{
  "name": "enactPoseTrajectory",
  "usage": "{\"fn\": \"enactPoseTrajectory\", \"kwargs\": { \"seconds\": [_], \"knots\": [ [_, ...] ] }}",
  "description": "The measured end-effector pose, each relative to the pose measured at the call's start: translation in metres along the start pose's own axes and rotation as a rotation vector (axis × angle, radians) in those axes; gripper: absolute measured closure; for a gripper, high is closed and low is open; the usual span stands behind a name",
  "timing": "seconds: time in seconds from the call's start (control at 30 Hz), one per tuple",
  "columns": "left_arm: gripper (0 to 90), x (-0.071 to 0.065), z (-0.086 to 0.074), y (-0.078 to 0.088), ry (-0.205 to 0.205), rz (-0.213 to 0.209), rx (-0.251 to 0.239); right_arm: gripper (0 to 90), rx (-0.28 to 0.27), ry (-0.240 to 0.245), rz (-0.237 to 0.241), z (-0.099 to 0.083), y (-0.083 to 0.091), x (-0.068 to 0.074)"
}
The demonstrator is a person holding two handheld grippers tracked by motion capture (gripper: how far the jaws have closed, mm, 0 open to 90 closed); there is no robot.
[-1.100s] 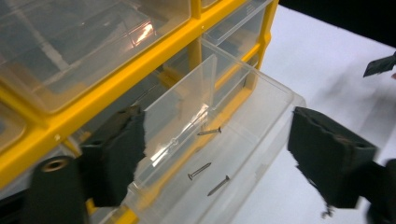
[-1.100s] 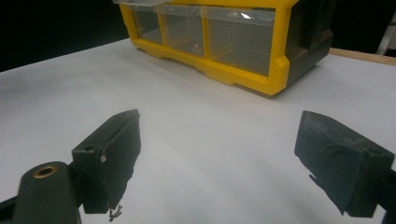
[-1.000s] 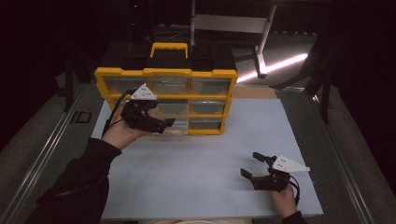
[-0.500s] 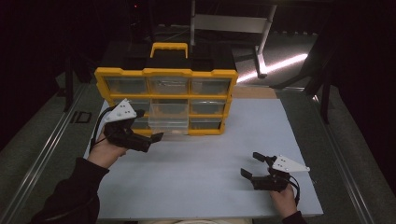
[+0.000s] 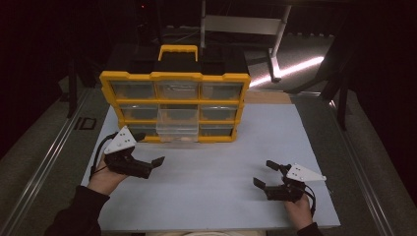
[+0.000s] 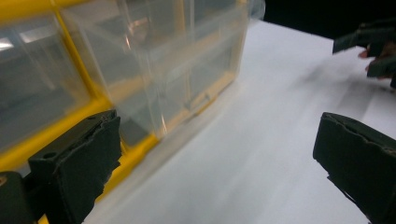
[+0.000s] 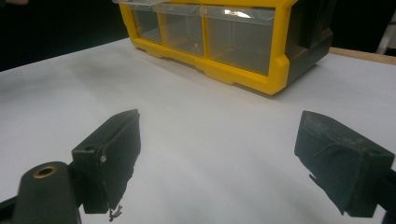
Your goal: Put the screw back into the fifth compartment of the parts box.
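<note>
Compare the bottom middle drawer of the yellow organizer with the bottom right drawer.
The bottom middle drawer is pulled out, its clear front standing forward of the yellow frame; the bottom right drawer sits pushed in, flush with the frame. The middle drawer's top is therefore exposed from above, while the right one stays covered by the organizer. Both are clear plastic drawers of similar width in the same row; their contents cannot be told.

Left tool (image 5: 150,166) withdrew from drawer (image 5: 178,129).
</note>
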State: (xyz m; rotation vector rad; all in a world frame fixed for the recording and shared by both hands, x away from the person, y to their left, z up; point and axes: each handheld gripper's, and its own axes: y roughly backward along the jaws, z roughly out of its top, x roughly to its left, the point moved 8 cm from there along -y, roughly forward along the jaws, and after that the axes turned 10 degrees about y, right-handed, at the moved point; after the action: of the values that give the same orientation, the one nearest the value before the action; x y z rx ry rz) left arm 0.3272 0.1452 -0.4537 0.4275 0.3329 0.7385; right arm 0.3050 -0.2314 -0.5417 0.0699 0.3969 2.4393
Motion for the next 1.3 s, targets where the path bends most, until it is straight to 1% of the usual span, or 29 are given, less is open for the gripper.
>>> {"fn": "enactPoseTrajectory", "kwargs": {
  "seconds": [0.17, 0.3, 0.33, 0.43, 0.53, 0.63, 0.7, 0.73, 0.77, 0.83, 1.0, 1.13, 1.2, 1.3],
  "knots": [
    [2.0, 0.002, -0.021, -0.004, 0.02, -0.015, -0.007, 14.3, 0.003, -0.002, 0.002, 0.0, 0.0, 0.0],
    [2.0, 0.003, -0.032, -0.005, 0.019, -0.028, -0.017, 14.3, 0.004, -0.002, 0.001, -0.001, -0.001, 0.0],
    [2.0, 0.003, -0.038, -0.006, 0.031, -0.038, -0.011, 14.3, 0.004, -0.003, 0.001, 0.0, -0.001, 0.0],
    [2.0, 0.003, -0.048, -0.009, 0.039, -0.045, -0.001, 14.3, 0.004, -0.003, 0.002, -0.001, -0.001, 0.0],
    [2.0, 0.004, -0.058, -0.011, 0.044, -0.05, 0.005, 14.3, 0.005, -0.004, 0.002, -0.001, -0.001, 0.0],
    [2.0, 0.005, -0.067, -0.013, 0.046, -0.069, 0.007, 14.3, 0.005, -0.003, 0.0, -0.001, -0.001, 0.0],
    [2.0, 0.005, -0.07, -0.013, 0.045, -0.074, 0.009, 14.3, 0.004, -0.003, 0.001, -0.001, -0.001, 0.0],
    [2.0, 0.005, -0.078, -0.015, 0.046, -0.08, 0.029, 14.3, 0.005, -0.002, 0.001, -0.001, -0.001, 0.0],
    [2.0, 0.006, -0.081, -0.015, 0.049, -0.081, 0.038, 14.3, 0.005, -0.002, 0.001, -0.001, -0.001, 0.0],
    [2.0, 0.007, -0.086, -0.015, 0.062, -0.087, 0.034, 14.3, 0.005, -0.002, 0.002, -0.001, -0.001, 0.0],
    [2.0, 0.009, -0.1, -0.014, 0.083, -0.08, 0.055, 14.3, 0.007, 0.001, 0.003, -0.001, -0.001, 0.001],
    [2.0, 0.014, -0.109, -0.013, 0.079, -0.044, 0.084, 14.3, 0.008, 0.0, 0.003, -0.001, -0.001, 0.001],
    [2.0, 0.018, -0.113, -0.012, 0.082, -0.029, 0.085, 14.3, 0.007, 0.0, 0.004, -0.001, -0.001, 0.001],
    [2.0, 0.02, -0.115, -0.01, 0.088, -0.033, 0.083, 14.3, 0.006, 0.002, 0.005, -0.001, -0.001, 0.001]
  ]
}}
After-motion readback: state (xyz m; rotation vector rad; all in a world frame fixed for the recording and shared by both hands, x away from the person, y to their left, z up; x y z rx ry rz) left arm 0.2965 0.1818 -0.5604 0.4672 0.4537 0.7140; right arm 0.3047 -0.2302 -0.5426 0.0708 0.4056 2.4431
